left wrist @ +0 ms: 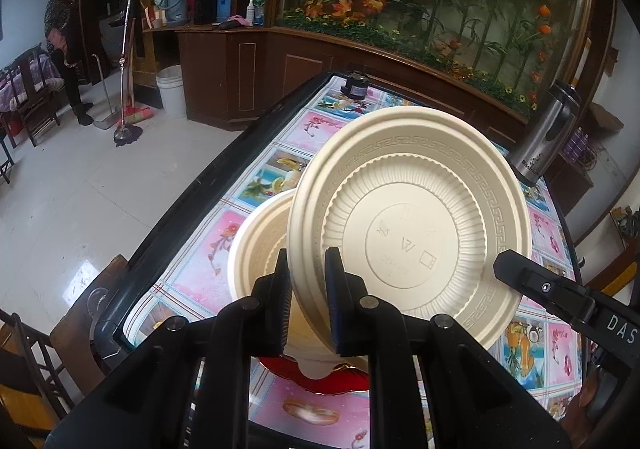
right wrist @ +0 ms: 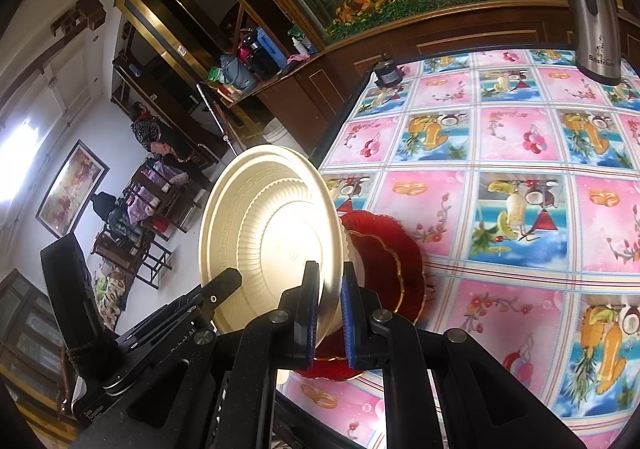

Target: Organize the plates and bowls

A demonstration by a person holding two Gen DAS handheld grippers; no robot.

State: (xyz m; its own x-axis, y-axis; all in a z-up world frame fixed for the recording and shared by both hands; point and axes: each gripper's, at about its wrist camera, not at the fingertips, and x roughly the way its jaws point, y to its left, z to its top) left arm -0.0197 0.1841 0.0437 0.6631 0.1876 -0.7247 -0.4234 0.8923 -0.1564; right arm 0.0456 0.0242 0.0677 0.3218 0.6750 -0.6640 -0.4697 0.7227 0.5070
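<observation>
While both tongs, left (left wrist: pixel 307 281) and right (right wrist: pixel 330 297), pinch ribbed cream plate (left wrist: pixel 408 225) | scalloped red dish (right wrist: pixel 384 261) beneath

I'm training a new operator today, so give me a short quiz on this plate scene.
1. True or false: the cream plate lies flat.
2. What lies beneath it? A) red plate B) green tray C) blue bowl
3. Fill in: the steel ___ stands near the table's far edge.
Key: 1 false, the left gripper and right gripper hold it tilted; 2 A; 3 flask.
</observation>
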